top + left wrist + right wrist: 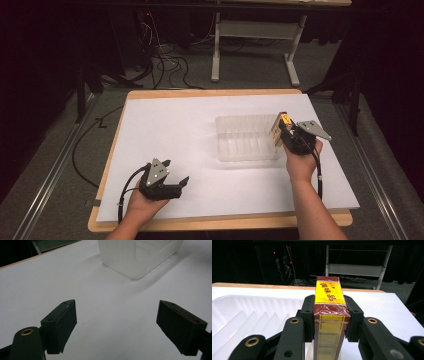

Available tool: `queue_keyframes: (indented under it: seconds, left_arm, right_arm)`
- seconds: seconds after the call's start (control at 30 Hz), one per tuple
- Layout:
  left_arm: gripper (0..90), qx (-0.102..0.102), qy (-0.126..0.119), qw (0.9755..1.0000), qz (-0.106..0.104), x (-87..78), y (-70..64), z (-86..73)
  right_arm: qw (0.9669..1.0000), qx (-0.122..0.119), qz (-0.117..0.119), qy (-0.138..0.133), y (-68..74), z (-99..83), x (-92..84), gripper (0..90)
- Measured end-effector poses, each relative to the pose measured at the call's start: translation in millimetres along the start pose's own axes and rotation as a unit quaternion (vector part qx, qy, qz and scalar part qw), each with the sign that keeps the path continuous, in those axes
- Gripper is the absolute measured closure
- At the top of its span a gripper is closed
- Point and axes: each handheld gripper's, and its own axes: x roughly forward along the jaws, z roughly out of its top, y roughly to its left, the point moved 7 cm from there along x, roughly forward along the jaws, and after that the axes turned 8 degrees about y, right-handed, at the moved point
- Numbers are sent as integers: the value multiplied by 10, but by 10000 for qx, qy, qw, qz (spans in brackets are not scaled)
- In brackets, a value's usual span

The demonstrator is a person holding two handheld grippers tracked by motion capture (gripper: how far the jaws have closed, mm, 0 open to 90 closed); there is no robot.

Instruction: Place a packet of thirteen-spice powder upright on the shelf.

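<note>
My right gripper [284, 131] is shut on a yellow and dark red box [279, 129] with a barcode, holding it upright just above the right rim of a clear plastic tray [246, 138]. In the right gripper view the box [329, 315] is clamped between the two black pads, with the ribbed tray [249, 312] to its left. My left gripper [175, 175] rests low over the white sheet at the front left, jaws wide and open with nothing between them. The left gripper view shows both fingers [61, 322] spread over bare white surface, the tray [140, 255] farther ahead.
A white sheet [170, 130] covers a wooden board [220, 221]. Beyond the table's far edge lie cables [165, 62] on the floor and a white table frame [255, 35]. Dark surroundings flank both sides.
</note>
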Motion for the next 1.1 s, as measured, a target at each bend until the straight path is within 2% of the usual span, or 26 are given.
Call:
queue_keyframes:
  seconds: [0.4, 0.8, 1.1]
  left_arm:
    - [173, -26, -7, 10000, -11, 2, 3, -4]
    - [173, -13, 10, 10000, -25, 10, 1, -7]
    - [174, -11, 2, 10000, -33, 11, 0, -4]
  right_arm:
    - [9999, 71, -32, 110, 1, -69, 76, 679]
    - [9997, 43, -69, 239, 10, -172, 141, 674]
    - [9997, 21, -48, 233, 32, -186, 149, 669]
